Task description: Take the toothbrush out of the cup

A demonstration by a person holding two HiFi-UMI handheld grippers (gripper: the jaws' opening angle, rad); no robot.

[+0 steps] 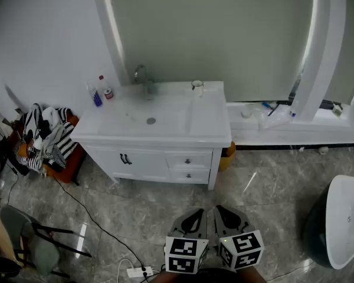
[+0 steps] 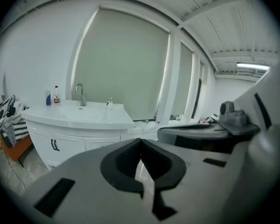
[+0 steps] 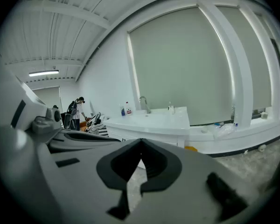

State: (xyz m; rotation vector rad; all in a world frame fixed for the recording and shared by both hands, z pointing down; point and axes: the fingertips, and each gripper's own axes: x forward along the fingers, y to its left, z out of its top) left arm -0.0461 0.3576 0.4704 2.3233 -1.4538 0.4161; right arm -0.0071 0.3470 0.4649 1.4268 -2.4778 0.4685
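Note:
A small cup stands at the back right of the white vanity top, beside the basin. It is tiny in the left gripper view and in the right gripper view, with a thin stick rising from it; the toothbrush is too small to make out clearly. My left gripper and right gripper hang side by side over the floor, well short of the vanity. In each gripper's own view the jaw tips meet, left gripper and right gripper, with nothing between them.
A faucet and two bottles stand at the back left of the vanity. Clothes are piled at its left, with a chair and a power strip nearer. A white tub stands at right. A person is far off.

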